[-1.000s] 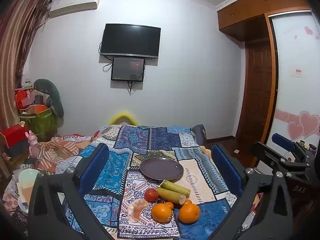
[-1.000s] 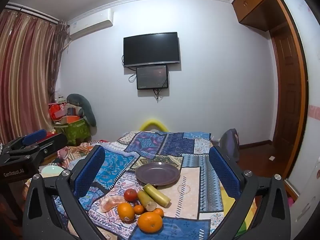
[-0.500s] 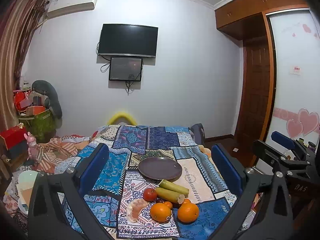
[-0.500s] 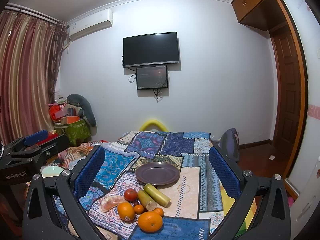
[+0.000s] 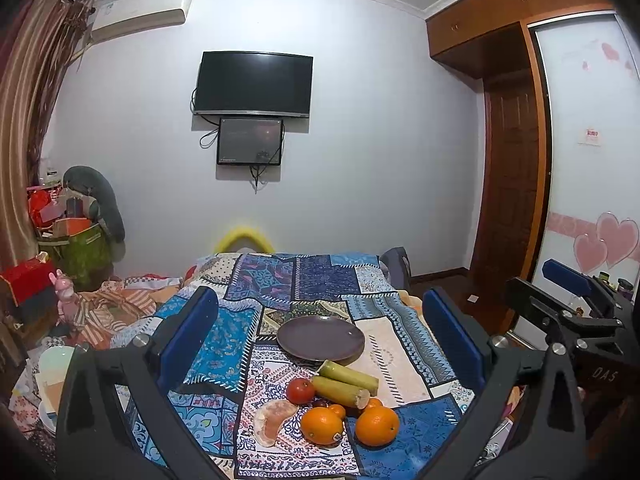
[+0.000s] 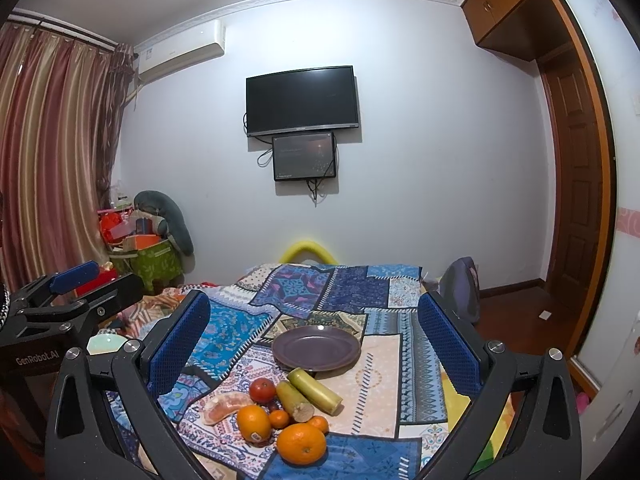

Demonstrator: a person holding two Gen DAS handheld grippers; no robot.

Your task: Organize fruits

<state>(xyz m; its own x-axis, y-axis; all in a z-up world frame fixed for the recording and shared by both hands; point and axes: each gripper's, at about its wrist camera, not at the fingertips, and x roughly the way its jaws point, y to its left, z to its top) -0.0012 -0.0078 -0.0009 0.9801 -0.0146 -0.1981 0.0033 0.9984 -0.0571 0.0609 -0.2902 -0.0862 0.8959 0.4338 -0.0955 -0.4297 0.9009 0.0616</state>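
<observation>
Purple plate [image 5: 320, 338] is bare, so nothing is sorted yet. All fruit sits in one cluster on the quilt [image 5: 224, 336], on the near side of the plate: two green stalks [image 5: 347, 374] closest to the rim, tomato [image 5: 300, 390] left of them, peeled segment [image 5: 273, 420] and two oranges [image 5: 377, 426] nearest the cameras.

Left gripper [image 5: 320, 332] and right gripper [image 6: 314, 330] both hover above the near end of the quilt, jaws spread wide, holding nothing. Cluster lies ahead and below both, roughly centred between each pair of fingers.

Stalks' long axes run diagonally, from the plate rim towards near-right. Grabbing one needs the jaws turned across that axis.

Right looks marginally nearer the stalks, left nearer the segment, but it's close; my call only.
</observation>
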